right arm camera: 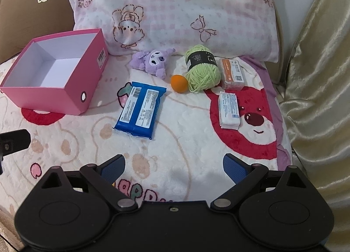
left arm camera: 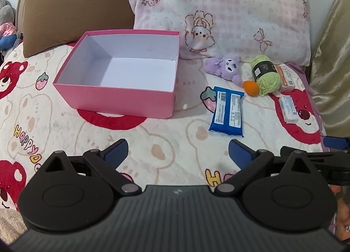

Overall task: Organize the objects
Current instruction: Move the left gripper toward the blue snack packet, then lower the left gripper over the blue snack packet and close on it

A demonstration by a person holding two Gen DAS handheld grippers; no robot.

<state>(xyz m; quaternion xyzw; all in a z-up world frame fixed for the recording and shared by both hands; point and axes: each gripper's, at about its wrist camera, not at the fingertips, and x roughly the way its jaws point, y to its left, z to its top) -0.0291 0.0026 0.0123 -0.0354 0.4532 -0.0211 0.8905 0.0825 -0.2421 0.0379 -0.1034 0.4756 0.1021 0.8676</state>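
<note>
- Your left gripper [left arm camera: 177, 153] hovers low over the cream plush blanket with red bear print [left arm camera: 166, 142]; its blue-padded fingers [left arm camera: 116, 153] are spread wide, nothing between them.
- Your right gripper [right arm camera: 174, 167] hangs over the same blanket, fingers [right arm camera: 235, 170] also spread apart and gripping nothing.
- Pink cardboard box with white inside [left arm camera: 113, 98] sits open-topped on the blanket, far left of the loose items, nothing in it; its back edge is near the brown cushion with a white cloud patch [left arm camera: 72, 11].
- Blue flat wipes pack with white labels [right arm camera: 140, 109] lies label-up, closest loose item to the box, apart from it.
- Purple plush toy with a white face [right arm camera: 153, 61] lies on its side just in front of the pink-and-white checked pillow [right arm camera: 175, 7].
- Small orange ball [right arm camera: 179, 83] touches the light green yarn skein with a black band [right arm camera: 201, 70], on the skein's left.
- Orange and clear small packet [right arm camera: 233, 74] lies just right of the yarn, appears to touch it.
- White small tissue packet with blue print [right arm camera: 228, 111] lies on the red bear face, in front of the orange packet, apart from it.
- Gold satin fabric [right arm camera: 317, 77] runs down the right edge of the blanket.
- In the right wrist view a black part of your left gripper pokes in at the left edge; in the left wrist view a blue fingertip of your right gripper shows at the right edge.
</note>
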